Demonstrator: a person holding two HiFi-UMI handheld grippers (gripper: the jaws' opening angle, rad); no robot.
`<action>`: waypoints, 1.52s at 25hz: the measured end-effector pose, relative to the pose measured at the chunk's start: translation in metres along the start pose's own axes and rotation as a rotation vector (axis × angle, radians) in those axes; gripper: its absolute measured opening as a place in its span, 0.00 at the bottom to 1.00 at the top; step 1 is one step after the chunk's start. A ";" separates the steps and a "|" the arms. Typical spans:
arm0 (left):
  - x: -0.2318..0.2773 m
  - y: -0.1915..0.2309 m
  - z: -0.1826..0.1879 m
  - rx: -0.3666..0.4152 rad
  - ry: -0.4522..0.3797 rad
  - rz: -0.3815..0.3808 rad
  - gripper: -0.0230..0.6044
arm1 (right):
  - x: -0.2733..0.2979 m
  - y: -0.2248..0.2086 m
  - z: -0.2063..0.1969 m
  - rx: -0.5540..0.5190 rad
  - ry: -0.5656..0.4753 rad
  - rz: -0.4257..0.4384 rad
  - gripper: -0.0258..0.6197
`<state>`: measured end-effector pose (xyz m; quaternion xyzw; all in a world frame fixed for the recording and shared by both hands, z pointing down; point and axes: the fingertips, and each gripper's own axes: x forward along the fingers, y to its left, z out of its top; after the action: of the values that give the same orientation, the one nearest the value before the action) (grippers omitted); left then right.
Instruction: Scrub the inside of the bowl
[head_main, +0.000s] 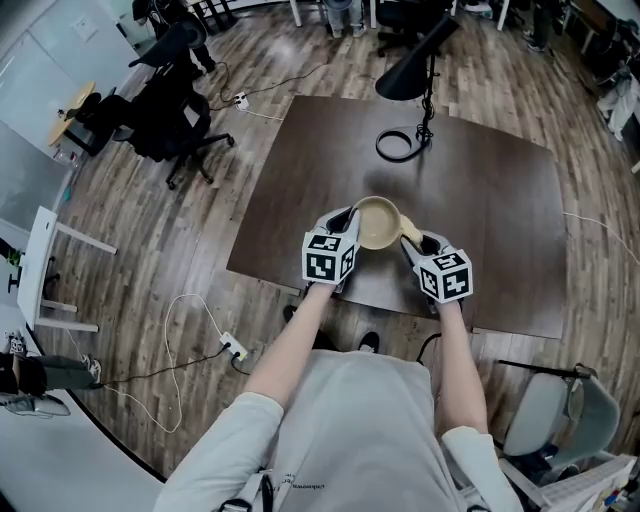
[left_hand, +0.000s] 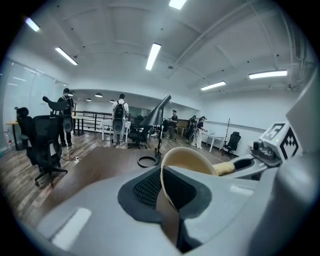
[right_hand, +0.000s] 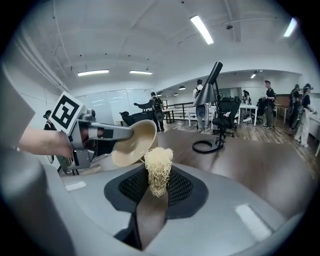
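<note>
Bowl: round beige bowl (head_main: 378, 222) held up over the dark brown counter (head_main: 500, 230) | Left claw (left_hand: 167, 192): clamped on the bowl's rim | Right claw (right_hand: 157, 192): pinching a pale yellow fibrous scrubber (right_hand: 158, 167), just beside the rim | Advice: steady the bowl, press the tuft inside, sweep in circles.

A: What did the left gripper (left_hand: 167, 195) have?
B: I had its jaws clamped on the bowl (left_hand: 187, 160) rim. The right gripper (left_hand: 270, 147) brought a scrubber (left_hand: 226, 167) to the bowl's edge.
</note>
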<state>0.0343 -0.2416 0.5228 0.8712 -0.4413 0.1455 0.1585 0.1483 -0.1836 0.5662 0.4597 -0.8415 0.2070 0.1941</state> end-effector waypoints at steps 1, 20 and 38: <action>-0.001 0.001 -0.003 0.013 0.011 0.001 0.06 | 0.002 -0.001 0.004 -0.001 -0.002 -0.002 0.21; -0.016 0.020 -0.047 0.243 0.150 -0.049 0.06 | 0.043 0.030 0.012 -0.032 0.067 0.059 0.21; -0.009 -0.018 -0.077 0.543 0.249 -0.146 0.06 | 0.050 0.040 -0.006 -0.072 0.166 0.075 0.21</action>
<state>0.0354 -0.1934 0.5867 0.8865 -0.2997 0.3520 -0.0173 0.0898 -0.1953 0.5897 0.4019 -0.8461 0.2210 0.2717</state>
